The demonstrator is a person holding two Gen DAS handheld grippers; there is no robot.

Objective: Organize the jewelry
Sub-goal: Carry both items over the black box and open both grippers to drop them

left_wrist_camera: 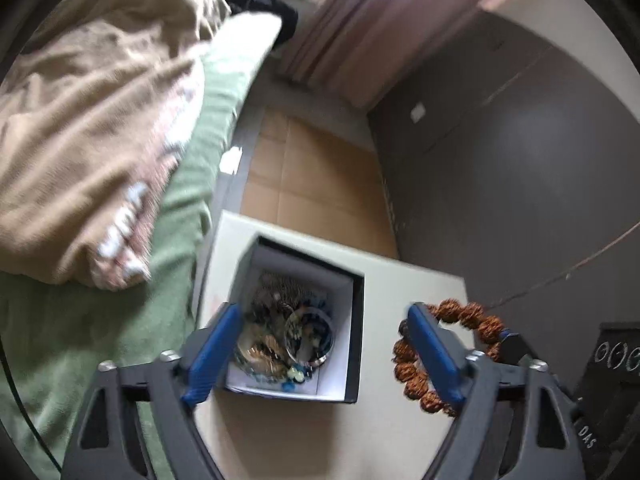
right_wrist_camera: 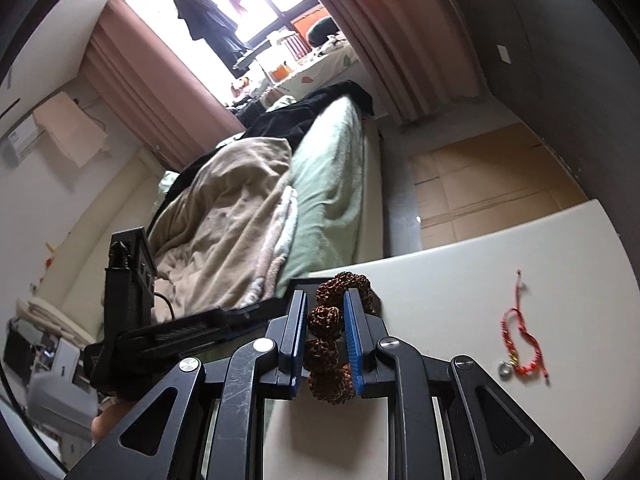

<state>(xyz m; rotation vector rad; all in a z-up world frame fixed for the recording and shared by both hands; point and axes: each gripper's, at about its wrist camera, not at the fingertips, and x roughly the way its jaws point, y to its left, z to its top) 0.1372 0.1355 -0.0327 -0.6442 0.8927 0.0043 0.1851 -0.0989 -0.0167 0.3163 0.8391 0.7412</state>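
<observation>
Fingers of the right gripper (right_wrist_camera: pixel 325 344) are clamped on a bead bracelet (right_wrist_camera: pixel 329 344); the left gripper (left_wrist_camera: pixel 320 350) is held spread above a jewelry box (left_wrist_camera: pixel 352 312).

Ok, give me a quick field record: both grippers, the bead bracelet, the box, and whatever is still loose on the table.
left gripper: open, above the box
right gripper: shut on the brown bead bracelet
box: open, on the white table, already holds mixed jewelry
loose on table: red cord bracelet, small clear bead beside it
bracelet position: right of the box, not yet inside
</observation>
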